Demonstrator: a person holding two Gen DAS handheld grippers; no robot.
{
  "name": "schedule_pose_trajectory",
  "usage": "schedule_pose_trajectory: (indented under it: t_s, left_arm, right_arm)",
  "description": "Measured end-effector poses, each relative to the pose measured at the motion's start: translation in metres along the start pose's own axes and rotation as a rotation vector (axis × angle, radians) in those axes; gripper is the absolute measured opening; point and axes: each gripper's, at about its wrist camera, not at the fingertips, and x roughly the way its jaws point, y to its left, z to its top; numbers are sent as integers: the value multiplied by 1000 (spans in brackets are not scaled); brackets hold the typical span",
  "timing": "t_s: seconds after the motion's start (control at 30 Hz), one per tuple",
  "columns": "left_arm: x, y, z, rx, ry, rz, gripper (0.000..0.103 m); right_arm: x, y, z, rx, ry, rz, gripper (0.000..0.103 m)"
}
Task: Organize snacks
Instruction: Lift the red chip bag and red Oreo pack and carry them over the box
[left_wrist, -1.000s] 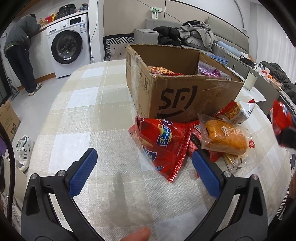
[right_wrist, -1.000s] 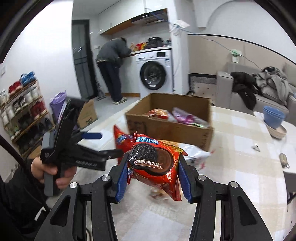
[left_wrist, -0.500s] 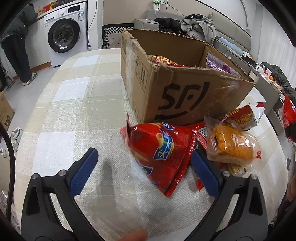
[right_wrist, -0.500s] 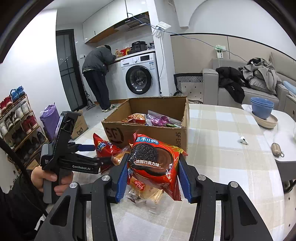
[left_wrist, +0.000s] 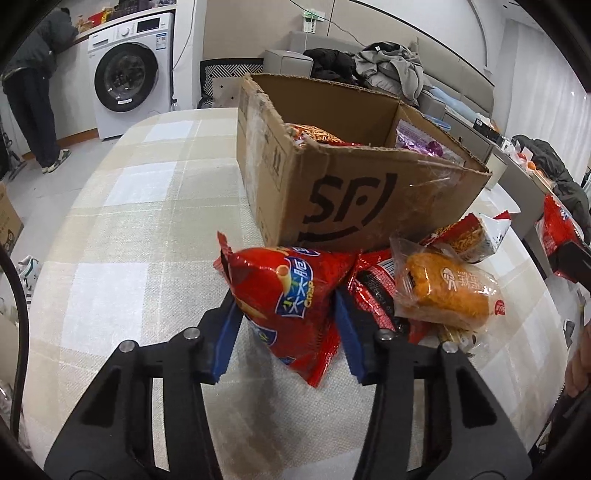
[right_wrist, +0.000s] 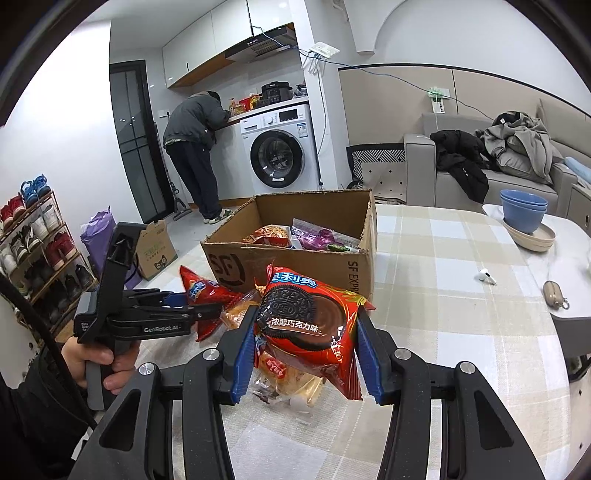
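Left jaws closing on the red chip bag (left_wrist: 291, 306), wide open a second ago; pads now at both its sides, bag on the table (left_wrist: 122, 236) before the box (left_wrist: 354, 199). Right gripper (right_wrist: 306, 354) stays clamped on the Oreo pack (right_wrist: 310, 317). Both look ready to box.

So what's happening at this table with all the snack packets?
A person is sorting snacks into a cardboard box with two handheld grippers. The right gripper holds a red Oreo packet clear of the table. The left gripper has its jaws closing on a red crisp bag from the pile beside the box. The box already holds some packets; an orange cake packet and others wait on the checked tablecloth.
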Motion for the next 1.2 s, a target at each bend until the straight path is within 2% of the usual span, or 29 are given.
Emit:
schedule_pose_trajectory:
  t_s: [0.3,0.57,0.83,1.2]
  left_arm:
    - [-40,7,-3,-28,-70,18,46]
    - [-86,1,0,-4,-142,33,46]
    - [-115,-3,14,-2,-195,30,46]
    - [-137,-11,43,20,-249,23,46]
  right_arm:
    - [-3,0,1,7,-20,1,49]
    - [-4,-1,4,18,-35,-6,49]
    - [-7,-7,15,17,-51,-30,49]
    - [4,-6,42,10,-71,-19,49]
